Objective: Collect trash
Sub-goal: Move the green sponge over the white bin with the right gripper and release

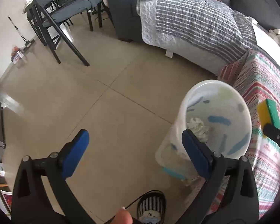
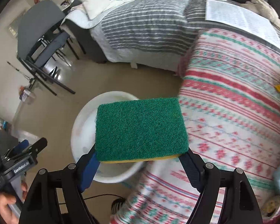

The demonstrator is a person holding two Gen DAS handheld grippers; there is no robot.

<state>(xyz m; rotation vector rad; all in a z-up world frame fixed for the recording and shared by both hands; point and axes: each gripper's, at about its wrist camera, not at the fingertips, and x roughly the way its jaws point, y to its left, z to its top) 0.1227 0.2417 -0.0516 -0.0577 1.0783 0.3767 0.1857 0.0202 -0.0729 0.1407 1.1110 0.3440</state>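
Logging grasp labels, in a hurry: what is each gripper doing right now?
Left gripper: open, holding nothing, beside the white bin.
Right gripper: closed on the green and yellow sponge, above the bin.

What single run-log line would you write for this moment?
right gripper: shut on sponge | sponge: above bin | left gripper: open, empty | bin: holds crumpled paper

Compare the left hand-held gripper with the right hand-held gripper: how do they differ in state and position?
The left hand-held gripper is open and holds nothing; the right hand-held gripper is shut on the green and yellow sponge. The left sits beside the white bin; the right hangs over it. Both have blue pads.
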